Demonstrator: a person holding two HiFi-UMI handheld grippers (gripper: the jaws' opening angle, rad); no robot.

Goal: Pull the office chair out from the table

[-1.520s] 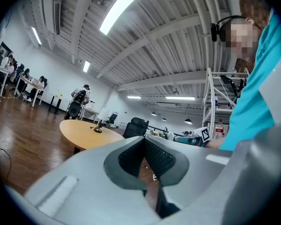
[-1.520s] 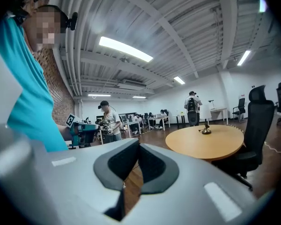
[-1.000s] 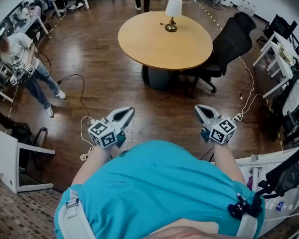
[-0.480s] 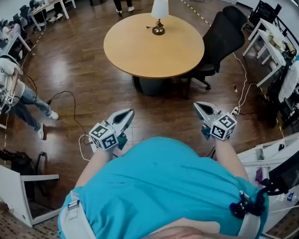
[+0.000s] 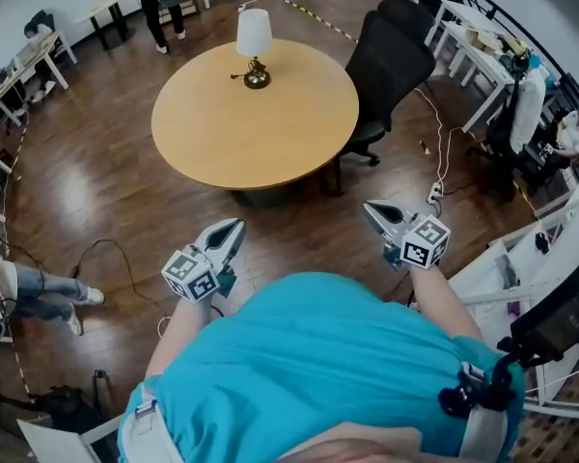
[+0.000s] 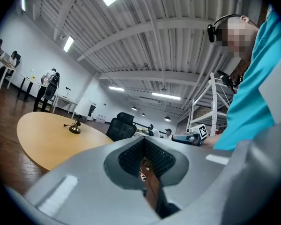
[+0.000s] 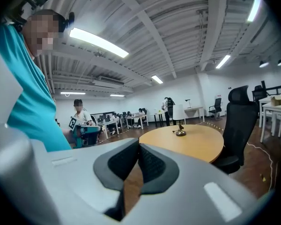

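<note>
A black office chair (image 5: 384,64) stands tucked against the far right side of the round wooden table (image 5: 222,148); it shows too in the right gripper view, chair (image 7: 239,125), and small in the left gripper view, chair (image 6: 122,128). My left gripper (image 5: 234,229) is shut and empty, held in front of my body, short of the table's near edge. My right gripper (image 5: 371,209) is also shut with nothing in it, a good way short of the chair's base.
A lamp (image 5: 254,44) stands on the table. A white cable and power strip (image 5: 432,193) lie on the wood floor right of my right gripper. White desks (image 5: 473,46) line the right side, a white rack (image 5: 521,287) stands close at right. People stand at the far and left edges.
The table and chair have shifted left and nearer in the head view as I walked toward them. Both grippers stayed shut in front of me.
</note>
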